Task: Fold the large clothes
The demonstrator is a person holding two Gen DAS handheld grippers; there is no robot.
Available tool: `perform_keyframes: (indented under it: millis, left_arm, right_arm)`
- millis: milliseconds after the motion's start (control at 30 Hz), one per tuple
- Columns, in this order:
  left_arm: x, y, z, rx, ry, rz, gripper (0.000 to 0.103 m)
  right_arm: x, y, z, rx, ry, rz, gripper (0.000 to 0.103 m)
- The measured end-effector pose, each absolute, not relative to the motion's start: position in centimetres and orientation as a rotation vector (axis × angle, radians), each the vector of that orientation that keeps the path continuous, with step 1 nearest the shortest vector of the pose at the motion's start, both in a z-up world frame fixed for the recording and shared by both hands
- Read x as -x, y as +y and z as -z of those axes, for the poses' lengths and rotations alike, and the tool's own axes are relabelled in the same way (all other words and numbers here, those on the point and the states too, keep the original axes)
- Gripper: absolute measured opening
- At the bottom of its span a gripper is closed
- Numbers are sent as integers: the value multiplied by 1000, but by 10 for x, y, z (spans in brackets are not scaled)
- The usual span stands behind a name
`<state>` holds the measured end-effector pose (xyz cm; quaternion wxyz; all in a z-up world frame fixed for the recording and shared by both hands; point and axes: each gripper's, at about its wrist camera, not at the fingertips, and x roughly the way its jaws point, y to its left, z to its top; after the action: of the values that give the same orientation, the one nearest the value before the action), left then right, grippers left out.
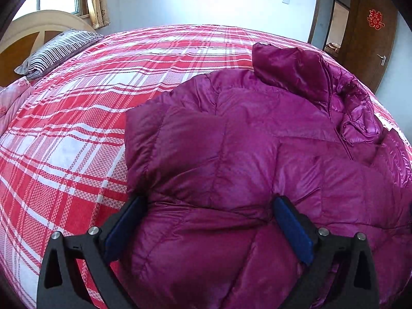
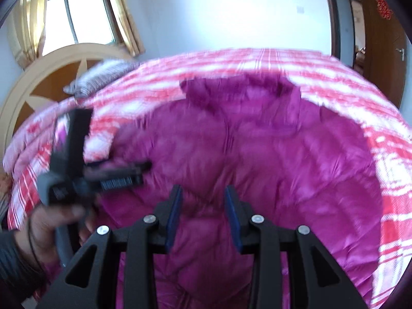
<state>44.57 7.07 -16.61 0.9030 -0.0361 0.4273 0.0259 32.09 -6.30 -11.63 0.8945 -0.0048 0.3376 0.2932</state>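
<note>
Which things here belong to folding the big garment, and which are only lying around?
For the job: purple down jacket; left gripper; right gripper.

Lying about: striped pillow; plaid bedsheet; pink quilt; headboard.

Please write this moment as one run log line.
jacket: purple, lying on plaid bed | left claw: open, over jacket | right claw: open, nothing gripped

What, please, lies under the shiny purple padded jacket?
The shiny purple padded jacket lies on the red-and-white checked bedspread, which shows around it. Whatever lies directly beneath the jacket is covered.
</note>
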Motion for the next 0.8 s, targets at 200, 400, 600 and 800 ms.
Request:
perform_keyframes:
  millis: [200,400,600,800]
  left_arm:
    - [-445,70,166,69,880,-56,102]
    - [-444,68,166,62,882,-60,102]
    - [-444,68,166,59,881,-61,102]
    - [-444,68,167,55,881,-62,102]
  right_arm:
    - [-349,-48,154,94,798,-587,37]
    - [-351,-48,162,90,804,-591,37]
    - [-350,-47,164,97,804,-586,37]
    - [-350,-43,166,120,800,-574,37]
